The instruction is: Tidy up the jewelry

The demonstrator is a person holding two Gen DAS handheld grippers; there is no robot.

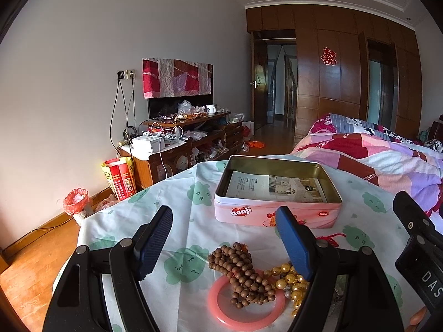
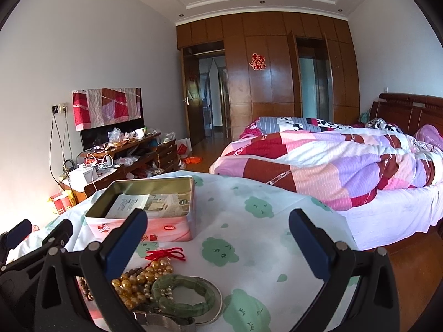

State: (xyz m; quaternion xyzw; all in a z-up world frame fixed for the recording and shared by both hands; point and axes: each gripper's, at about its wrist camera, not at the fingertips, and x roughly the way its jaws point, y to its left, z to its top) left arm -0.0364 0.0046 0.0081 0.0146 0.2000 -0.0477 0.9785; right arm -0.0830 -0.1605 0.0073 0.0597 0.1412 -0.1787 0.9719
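A tabletop [image 1: 193, 221] draped in white cloth with green cartoon prints carries an open pink rectangular tin [image 1: 277, 215] lined with paper. Before it lies a heap of jewelry: brown wooden beads [image 1: 238, 271], amber beads [image 1: 288, 279], a pink bangle [image 1: 221, 312] and a green jade bangle [image 2: 182, 293]. The left gripper [image 1: 224, 249] and right gripper [image 2: 218, 246] both hover wide apart, holding nothing.

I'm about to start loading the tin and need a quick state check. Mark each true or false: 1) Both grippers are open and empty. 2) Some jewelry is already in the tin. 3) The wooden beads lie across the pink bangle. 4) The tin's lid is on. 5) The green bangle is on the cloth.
1) True: the left gripper and right gripper are open, holding nothing.
2) False: the tin holds only printed paper.
3) True: the wooden beads drape over the pink bangle.
4) False: the tin is open.
5) True: the green bangle lies on the cloth.
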